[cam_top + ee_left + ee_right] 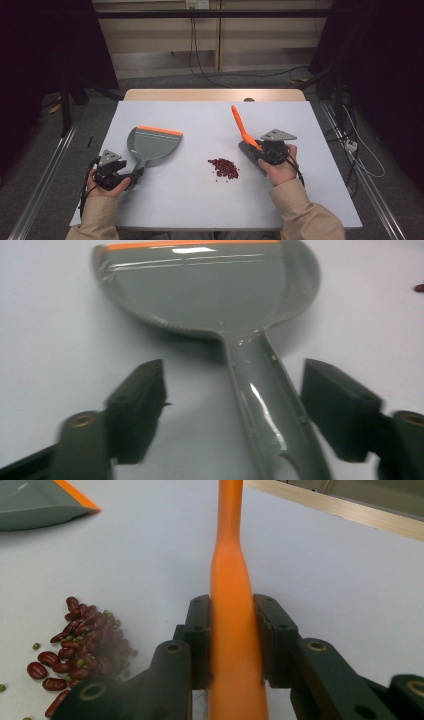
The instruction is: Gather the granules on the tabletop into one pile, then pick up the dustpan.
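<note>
right gripper (232, 640) clamps the stiff orange brush handle (231, 570) beside spilled red beans (224, 168); left gripper (232, 410) gapes astride the light, slick grey dustpan's (152, 142) handle (267, 405), likely best gripped mid-handle.

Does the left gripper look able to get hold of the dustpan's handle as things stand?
Probably yes. The left gripper has its jaws either side of the dustpan handle, pads not yet touching it, and nothing lies between.
</note>
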A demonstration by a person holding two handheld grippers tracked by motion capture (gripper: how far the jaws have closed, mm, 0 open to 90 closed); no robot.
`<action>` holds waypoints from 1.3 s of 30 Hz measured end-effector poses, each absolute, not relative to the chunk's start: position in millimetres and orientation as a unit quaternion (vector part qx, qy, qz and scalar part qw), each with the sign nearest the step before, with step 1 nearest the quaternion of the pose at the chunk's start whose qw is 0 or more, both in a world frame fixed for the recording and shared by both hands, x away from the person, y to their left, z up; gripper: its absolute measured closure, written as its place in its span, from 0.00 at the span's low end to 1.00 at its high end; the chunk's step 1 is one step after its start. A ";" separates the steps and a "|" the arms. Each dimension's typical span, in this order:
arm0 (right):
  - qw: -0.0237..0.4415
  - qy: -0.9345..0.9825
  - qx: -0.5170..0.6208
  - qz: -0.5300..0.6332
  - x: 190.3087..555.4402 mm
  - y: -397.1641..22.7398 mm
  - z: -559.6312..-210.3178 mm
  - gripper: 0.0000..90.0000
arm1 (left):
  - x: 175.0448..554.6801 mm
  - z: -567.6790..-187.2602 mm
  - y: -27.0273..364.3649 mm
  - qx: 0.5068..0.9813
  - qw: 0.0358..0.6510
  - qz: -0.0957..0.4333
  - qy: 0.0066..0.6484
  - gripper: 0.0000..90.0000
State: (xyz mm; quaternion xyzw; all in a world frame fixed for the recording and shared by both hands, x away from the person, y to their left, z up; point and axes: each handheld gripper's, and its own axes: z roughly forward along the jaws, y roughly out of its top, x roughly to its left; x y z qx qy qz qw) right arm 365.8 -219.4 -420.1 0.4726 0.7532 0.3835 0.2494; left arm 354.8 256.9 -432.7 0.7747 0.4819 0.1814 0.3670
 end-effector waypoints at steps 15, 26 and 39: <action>0.247 0.756 0.471 0.382 367.1 -220.1 -419.4 0.79 | 387.7 -440.1 236.1 0.813 0.311 0.125 0.477 0.67; 0.247 0.755 0.469 0.386 366.6 -219.5 -420.2 0.79 | 384.9 -433.4 243.8 0.804 0.331 0.140 0.474 0.70; 0.247 0.755 0.463 0.392 366.0 -219.9 -421.2 0.79 | 369.8 -418.6 238.2 0.825 0.365 0.118 0.415 0.70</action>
